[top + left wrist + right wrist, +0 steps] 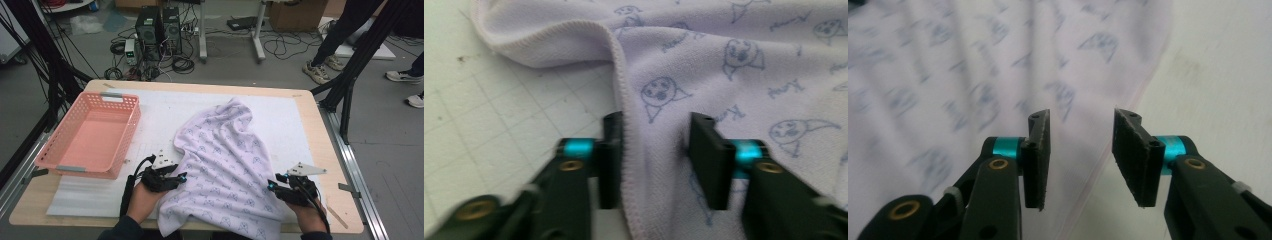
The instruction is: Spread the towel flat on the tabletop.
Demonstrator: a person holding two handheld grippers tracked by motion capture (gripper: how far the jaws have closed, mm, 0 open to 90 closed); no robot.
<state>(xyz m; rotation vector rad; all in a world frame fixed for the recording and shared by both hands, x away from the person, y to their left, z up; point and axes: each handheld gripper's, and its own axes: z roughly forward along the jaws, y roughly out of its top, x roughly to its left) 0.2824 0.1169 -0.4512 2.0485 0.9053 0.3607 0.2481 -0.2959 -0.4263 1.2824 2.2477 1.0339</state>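
Fingers point(711, 160) of the left gripper point(656, 160) stand apart, astride the hemmed edge of the lilac printed towel point(225, 160); cloth lies between them, pads not pressing. Right gripper point(1080, 155) fingers point(1038, 157) likewise spread, the towel's edge running between and below them, no pinch visible. Towel lies rumpled on the white mat point(280, 115) between both grippers. Pink basket point(90, 135) sits beyond the left gripper, apart from the towel.
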